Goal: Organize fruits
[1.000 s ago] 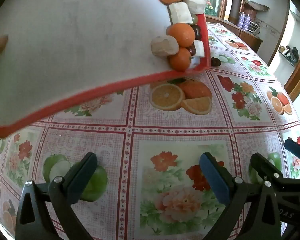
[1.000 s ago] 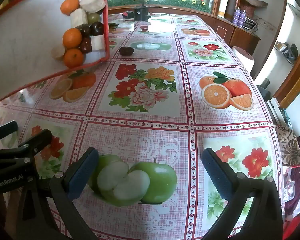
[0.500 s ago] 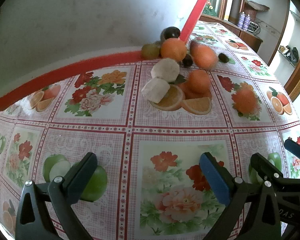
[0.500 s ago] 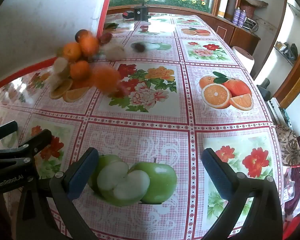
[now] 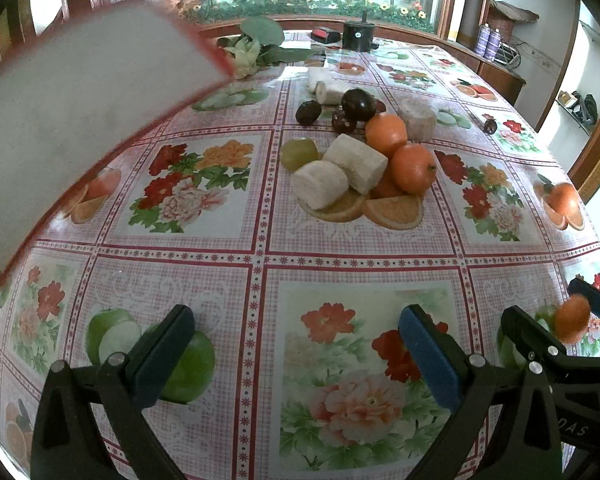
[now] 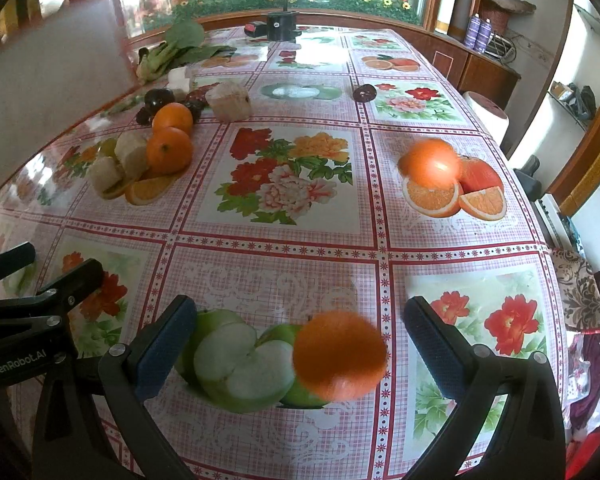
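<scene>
Red-rimmed tray (image 5: 72,108) tilted up, far left of left gripper (image 5: 296,354). Fruit pile (image 5: 364,156) on the tablecloth (image 6: 284,272) ahead of it. Blurred orange (image 6: 339,356) between the spread fingers of right gripper (image 6: 300,352), untouched. Both grippers wide apart, holding nothing.

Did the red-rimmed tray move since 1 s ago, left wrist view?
Yes. The tray swung up and left, off the printed orange slices it covered.

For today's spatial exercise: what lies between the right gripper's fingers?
In the right wrist view, a blurred orange lies on the tablecloth between the open right gripper's fingers.
</scene>
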Demonstrator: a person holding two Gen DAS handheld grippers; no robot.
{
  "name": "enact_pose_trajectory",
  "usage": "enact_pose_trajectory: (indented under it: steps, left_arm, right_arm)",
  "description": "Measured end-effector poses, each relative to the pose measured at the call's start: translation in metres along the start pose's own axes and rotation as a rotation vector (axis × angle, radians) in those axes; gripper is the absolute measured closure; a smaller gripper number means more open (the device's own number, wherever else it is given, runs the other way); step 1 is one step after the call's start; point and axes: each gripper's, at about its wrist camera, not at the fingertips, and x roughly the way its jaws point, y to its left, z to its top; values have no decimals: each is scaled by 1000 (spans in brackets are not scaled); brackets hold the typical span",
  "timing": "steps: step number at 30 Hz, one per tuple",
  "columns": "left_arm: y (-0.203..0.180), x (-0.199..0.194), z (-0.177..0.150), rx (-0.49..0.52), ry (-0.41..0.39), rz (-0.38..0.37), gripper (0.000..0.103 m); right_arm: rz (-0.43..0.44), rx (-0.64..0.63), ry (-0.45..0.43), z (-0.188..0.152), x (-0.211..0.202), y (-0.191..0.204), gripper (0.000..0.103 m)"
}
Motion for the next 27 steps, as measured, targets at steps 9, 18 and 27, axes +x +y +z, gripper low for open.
enact_pose_trajectory:
  steps: [9, 18, 27]
  left_arm:
    - [0, 0, 0, 0, 0, 0, 0]
    - [0, 0, 0, 0, 0, 0, 0]
    - [0, 0, 0, 0, 0, 0, 0]
  right_arm:
    - [1, 2, 0, 1, -1, 1, 0]
    - [1, 2, 0, 1, -1, 0, 0]
    - [1, 4, 0, 1, -1, 0, 0]
